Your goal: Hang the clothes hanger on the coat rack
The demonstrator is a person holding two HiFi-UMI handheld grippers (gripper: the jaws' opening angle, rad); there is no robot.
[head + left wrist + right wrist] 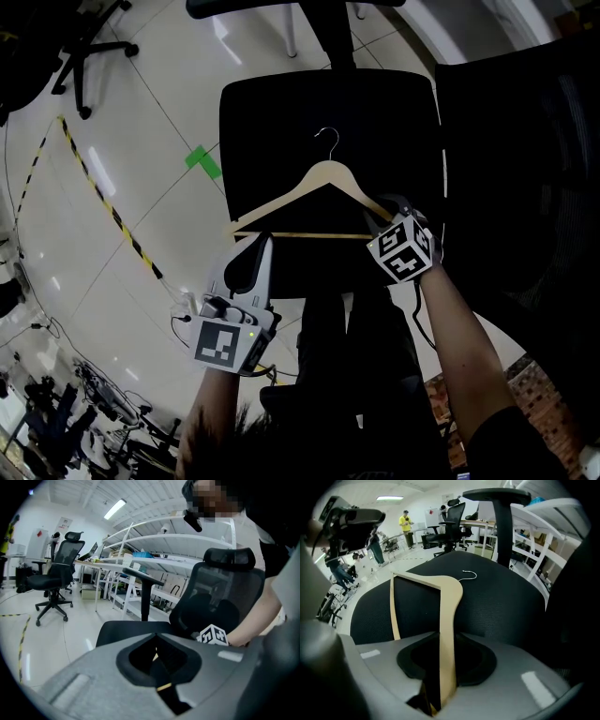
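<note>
Looks like the pick-up step, with the lift not yet begun. Finds the clothes hanger [447, 616] flat on the black chair seat [281, 122], wire hook [328, 150] towards 12 o'clock in the head view. Has the right gripper [447, 637] at the hanger's 4 o'clock end, jaws pressed on the wooden shoulder arm from both sides. Places the left gripper [157, 634] at 7 o'clock of the hanger, near its left tip, jaws together on nothing, only a sliver of wood visible beneath them. Shows no coat rack in any view. Next, probably: raise the hanger clear of the seat, turn towards wherever the rack stands, bring the hook uppermost and drop it over a peg; calls for a firm pinch, since gripping so far from the hook leaves the long side free to droop
</note>
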